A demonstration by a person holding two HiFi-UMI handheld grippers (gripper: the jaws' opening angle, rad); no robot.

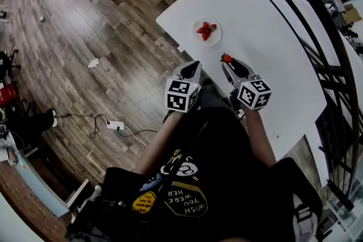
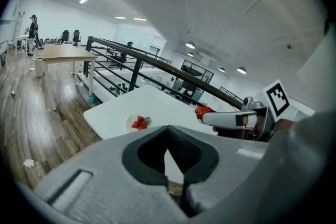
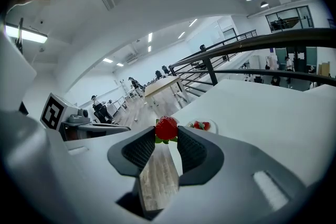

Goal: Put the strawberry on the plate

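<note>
Red strawberry (image 1: 227,58) pinched in right claw (image 3: 167,135), left claw (image 1: 195,65) pressed together, plate (image 1: 217,36) of berries (image 1: 206,31) ahead.

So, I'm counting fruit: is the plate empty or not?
Not empty: the plate holds red strawberries; another strawberry is pinched in the right gripper.
</note>
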